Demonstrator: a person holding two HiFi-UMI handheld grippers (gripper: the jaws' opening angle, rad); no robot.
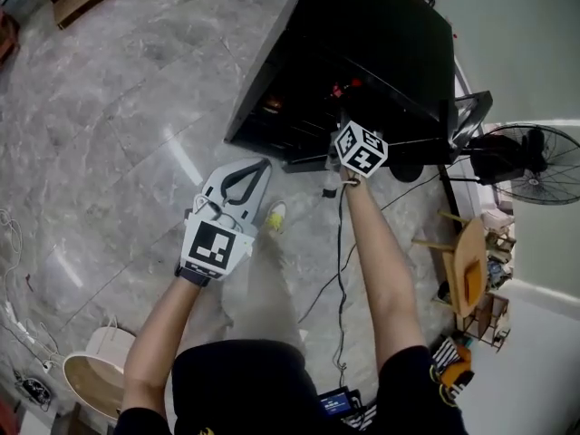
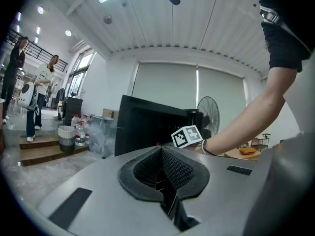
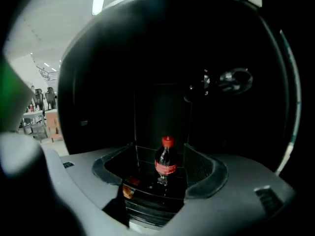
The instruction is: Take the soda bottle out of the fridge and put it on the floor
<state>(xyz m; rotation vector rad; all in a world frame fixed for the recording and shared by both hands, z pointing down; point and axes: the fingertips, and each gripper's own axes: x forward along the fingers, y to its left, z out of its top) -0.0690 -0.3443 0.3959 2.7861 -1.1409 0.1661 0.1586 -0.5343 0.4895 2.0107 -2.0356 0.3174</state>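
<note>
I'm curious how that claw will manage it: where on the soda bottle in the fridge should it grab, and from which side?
Probably around the labelled body of the soda bottle, below the red cap, level through the open front of the fridge. It stands upright on the shelf, and the open right claw faces it, bottle centred ahead of its jaws.

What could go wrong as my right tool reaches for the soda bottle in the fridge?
1. The soda bottle stands upright on a wire shelf ahead of the open right tool; an off-centre push could tip it.
2. The fridge is dark inside, so a jaw might catch the shelf wires or the small orange item near the bottle.
3. A cable trails across the floor near the person's shoe and could snag when the bottle comes down.
</note>
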